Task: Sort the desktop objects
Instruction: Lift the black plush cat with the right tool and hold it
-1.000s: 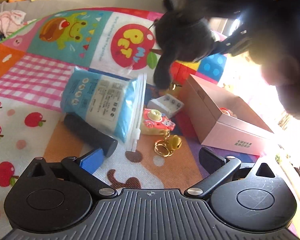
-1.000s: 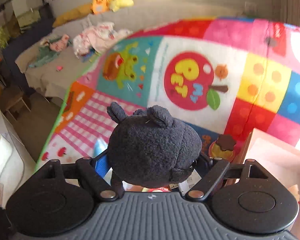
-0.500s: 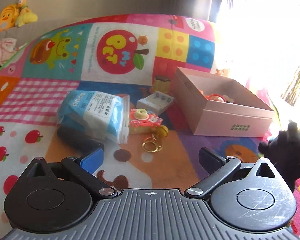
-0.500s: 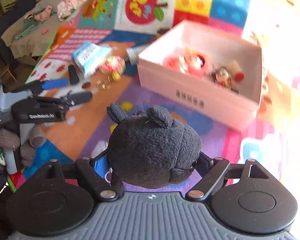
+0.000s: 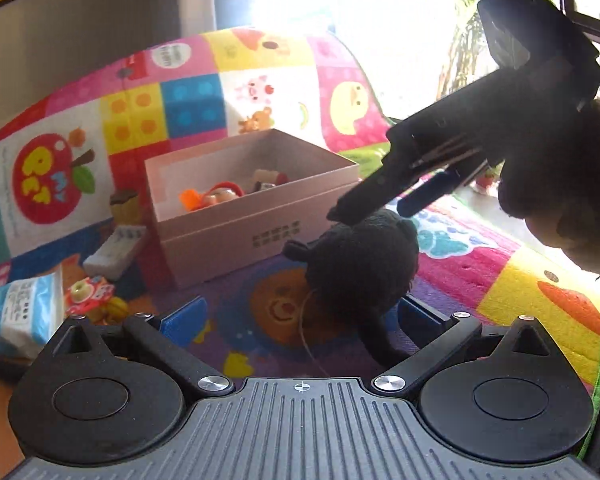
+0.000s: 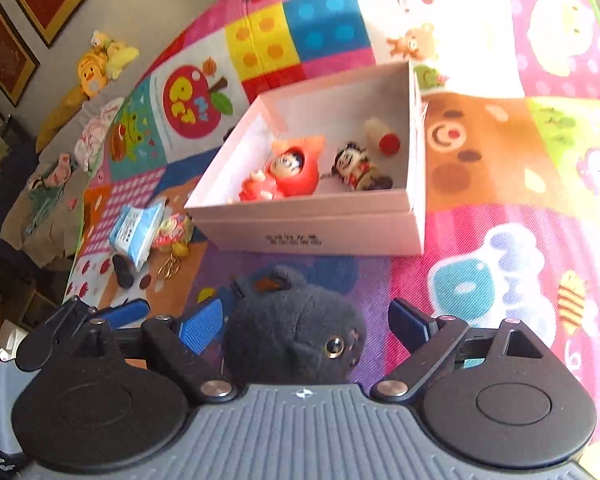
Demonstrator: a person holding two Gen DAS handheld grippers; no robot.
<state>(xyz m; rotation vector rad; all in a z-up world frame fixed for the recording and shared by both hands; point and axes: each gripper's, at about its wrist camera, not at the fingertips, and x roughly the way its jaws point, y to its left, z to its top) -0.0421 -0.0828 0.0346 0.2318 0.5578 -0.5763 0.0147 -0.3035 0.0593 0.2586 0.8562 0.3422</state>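
The black plush toy (image 6: 296, 328) lay on the mat (image 6: 500, 240) between the wide-open fingers of the right tool (image 6: 306, 322), apparently released beside the pink box (image 6: 320, 228); the left tool (image 5: 300, 316) was open and empty.

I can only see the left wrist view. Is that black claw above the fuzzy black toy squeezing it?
Observer: No. In the right wrist view the right gripper is open, and the plush lies between its fingers on the mat.
Operator: What's in the pink box? I only glimpse something red.
Observer: The box holds a red-hooded doll, a dark-haired doll and a small red-capped bottle.
Operator: Does the plush have a face?
Observer: Yes, one shiny eye shows, turned towards the right camera.
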